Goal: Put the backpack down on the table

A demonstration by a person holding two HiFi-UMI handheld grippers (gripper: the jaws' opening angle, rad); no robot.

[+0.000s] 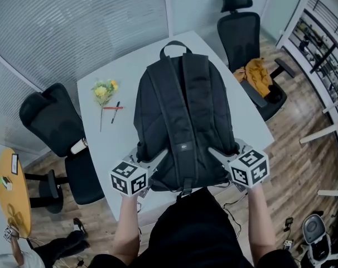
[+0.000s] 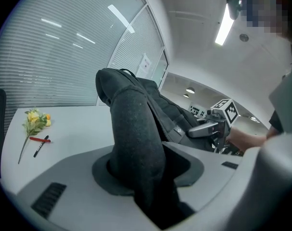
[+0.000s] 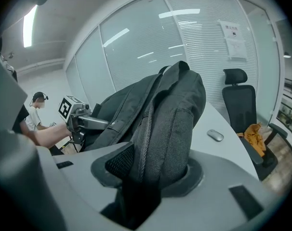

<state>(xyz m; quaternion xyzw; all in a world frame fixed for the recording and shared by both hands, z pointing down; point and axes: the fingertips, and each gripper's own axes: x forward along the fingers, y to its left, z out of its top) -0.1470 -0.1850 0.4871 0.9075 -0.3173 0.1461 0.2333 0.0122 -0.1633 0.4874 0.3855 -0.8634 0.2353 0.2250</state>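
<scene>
- The left gripper [image 1: 157,158] and right gripper [image 1: 216,152] each pinch a side of the backpack [image 1: 183,105]; fabric buries their jaw tips.
- The backpack covers part of the table [image 1: 99,141]; contact underneath cannot be told.

White table [image 1: 105,149], lightly set.
In the head view a yellow flower [image 1: 104,92] lies at 10 o'clock on the top, with a red pen [image 1: 112,108] and a black pen [image 1: 116,103] crossed just beside its stem. A backpack [image 1: 183,116] covers the middle; I cannot tell whether it rests on the top. The right gripper view shows a mouse [image 3: 215,135] near it.
</scene>
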